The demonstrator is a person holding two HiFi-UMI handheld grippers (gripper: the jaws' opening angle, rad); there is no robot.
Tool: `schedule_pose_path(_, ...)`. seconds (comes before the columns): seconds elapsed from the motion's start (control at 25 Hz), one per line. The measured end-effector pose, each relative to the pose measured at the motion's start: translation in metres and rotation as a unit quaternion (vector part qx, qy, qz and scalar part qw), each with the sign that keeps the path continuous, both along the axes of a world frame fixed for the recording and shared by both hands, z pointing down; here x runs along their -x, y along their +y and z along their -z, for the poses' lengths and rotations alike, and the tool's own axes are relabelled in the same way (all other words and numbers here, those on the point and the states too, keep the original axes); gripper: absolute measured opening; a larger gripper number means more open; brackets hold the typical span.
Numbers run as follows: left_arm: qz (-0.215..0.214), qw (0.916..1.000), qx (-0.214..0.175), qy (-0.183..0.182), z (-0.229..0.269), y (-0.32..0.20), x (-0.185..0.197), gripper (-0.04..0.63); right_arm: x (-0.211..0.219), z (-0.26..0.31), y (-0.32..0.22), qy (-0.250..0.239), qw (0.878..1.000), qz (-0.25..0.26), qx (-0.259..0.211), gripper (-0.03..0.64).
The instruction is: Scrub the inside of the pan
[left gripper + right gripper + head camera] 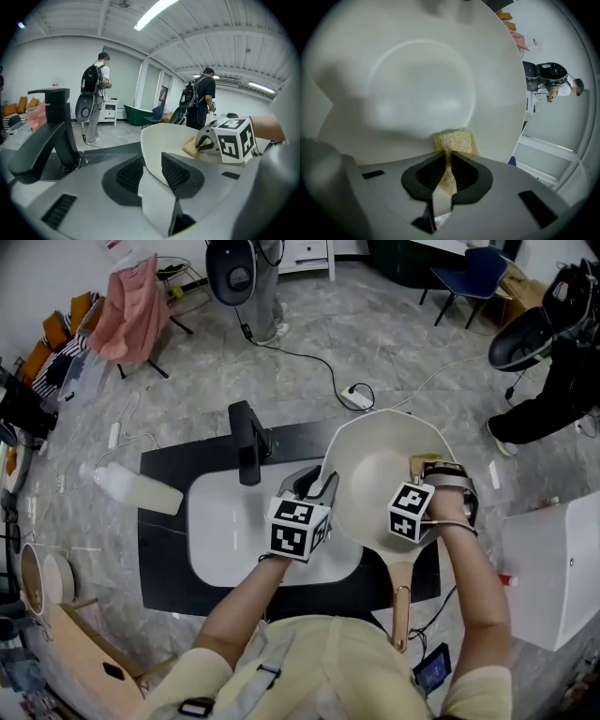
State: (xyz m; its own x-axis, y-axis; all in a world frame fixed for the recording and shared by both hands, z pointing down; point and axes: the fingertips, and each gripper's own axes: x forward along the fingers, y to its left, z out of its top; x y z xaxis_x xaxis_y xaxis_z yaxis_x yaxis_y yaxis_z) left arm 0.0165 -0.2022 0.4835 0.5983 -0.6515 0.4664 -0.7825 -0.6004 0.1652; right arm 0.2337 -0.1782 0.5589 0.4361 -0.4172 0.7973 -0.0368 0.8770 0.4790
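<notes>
A cream pan [375,479] with a wooden handle [400,610] is held tilted over the white sink [220,521]. My left gripper [321,491] is shut on the pan's left rim [152,161], which stands between its jaws. My right gripper [427,470] is shut on a yellow sponge [454,140] and presses it against the pan's inside wall [417,89] near the right rim. The same sponge [191,147] shows in the left gripper view beside the right gripper's marker cube [234,139].
A black faucet [247,442] rises at the sink's back edge. A plastic bottle [136,488] lies left on the black counter [164,559]. Stacked bowls [42,579] sit far left. A white cabinet [553,568] stands at right. People with backpacks [96,91] stand behind.
</notes>
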Motion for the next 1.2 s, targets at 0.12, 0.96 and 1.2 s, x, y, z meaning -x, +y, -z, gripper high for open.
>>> schedule_pose_path(0.12,-0.001,1.0,-0.001,0.0,0.0,0.0,-0.001,0.12,0.0,0.003,-0.016,0.0,0.999,0.007,-0.037,0.049)
schedule_pose_path(0.96,-0.004,1.0,-0.006,0.001,0.0,0.0,-0.002,0.12,0.058,0.022,-0.085,-0.033,0.983,0.082,-0.162,0.051)
schedule_pose_path(1.2,-0.002,1.0,-0.008,0.002,0.0,-0.002,-0.002,0.12,0.091,0.027,-0.091,-0.096,0.975,0.085,-0.18,0.051)
